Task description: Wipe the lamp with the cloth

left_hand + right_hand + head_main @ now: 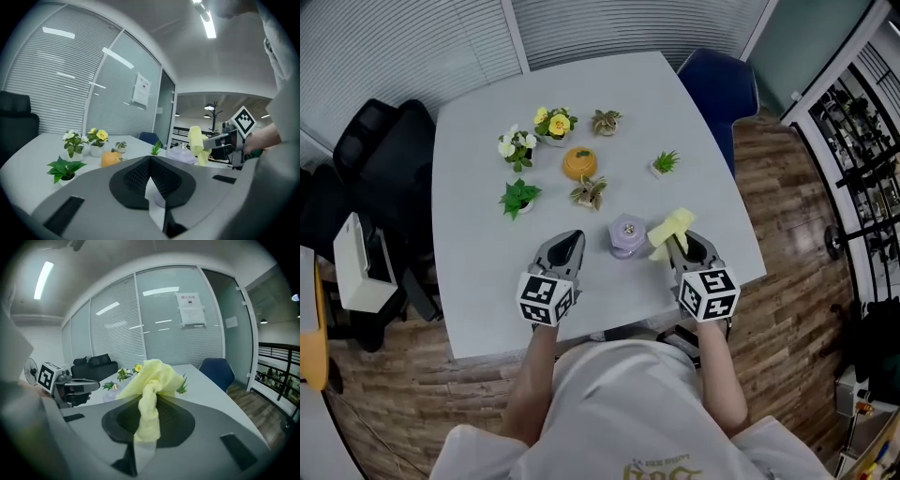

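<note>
The person stands at the near edge of a pale table with a gripper held up in each hand. The left gripper has its jaws pressed together with nothing between them, and it hangs over the table just to the left of the lamp, not touching it. The lamp is a small lilac thing with a round top, sitting on the table near its front edge, between the two grippers. The right gripper is clamped on the yellow cloth: a twisted strip runs down between its jaws and the rest bunches out past the tips. From above, the cloth is right beside the lamp on its right side, though I cannot tell whether it touches. Further back on the table are an orange pot and several small potted plants, one with yellow flowers. A blue chair stands at the far right corner and a black chair to the left
</note>
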The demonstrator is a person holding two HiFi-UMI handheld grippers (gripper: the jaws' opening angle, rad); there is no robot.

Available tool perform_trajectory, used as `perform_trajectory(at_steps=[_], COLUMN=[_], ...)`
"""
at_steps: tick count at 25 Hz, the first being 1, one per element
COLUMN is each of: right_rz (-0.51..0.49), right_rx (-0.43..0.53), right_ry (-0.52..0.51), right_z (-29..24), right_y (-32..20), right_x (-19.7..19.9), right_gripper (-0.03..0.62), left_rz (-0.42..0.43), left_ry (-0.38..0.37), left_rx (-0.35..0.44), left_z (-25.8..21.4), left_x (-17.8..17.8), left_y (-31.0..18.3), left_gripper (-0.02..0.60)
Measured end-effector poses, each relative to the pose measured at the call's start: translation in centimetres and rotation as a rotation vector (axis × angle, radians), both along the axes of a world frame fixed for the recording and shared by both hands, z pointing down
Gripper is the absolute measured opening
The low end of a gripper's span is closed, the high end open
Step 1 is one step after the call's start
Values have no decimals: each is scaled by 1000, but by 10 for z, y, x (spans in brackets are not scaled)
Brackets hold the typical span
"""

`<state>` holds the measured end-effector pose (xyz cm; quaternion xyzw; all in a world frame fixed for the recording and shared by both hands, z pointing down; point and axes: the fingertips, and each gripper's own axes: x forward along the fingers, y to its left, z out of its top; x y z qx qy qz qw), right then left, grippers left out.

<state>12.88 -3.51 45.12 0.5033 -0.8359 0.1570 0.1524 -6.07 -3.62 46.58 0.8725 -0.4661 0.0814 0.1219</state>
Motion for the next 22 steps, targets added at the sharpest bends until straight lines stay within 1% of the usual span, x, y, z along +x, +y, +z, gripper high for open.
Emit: perform_trajectory(at_steps=[2,5,9,12,22], right_rz=[2,3,7,0,-15], right_rx=[32,63,81,91,92], right_ry=[-12,-24,-37,-39,-25], right_z=[-13,-27,-37,-41,-44], right_y=[3,8,13,16,24], right_x=[-1,-2,-1,-2,-2], right_gripper=[64,64,64,64,64], left_rz=[-15,-13,0,5,25], left_ry=[27,51,22,7,-6], left_rx=[9,47,102,118,126], left_z=[-18,-45,-67,-72,-73], left_x=[3,11,17,20,30], left_y=[2,6,9,12,16], left_gripper=[2,2,2,2,2])
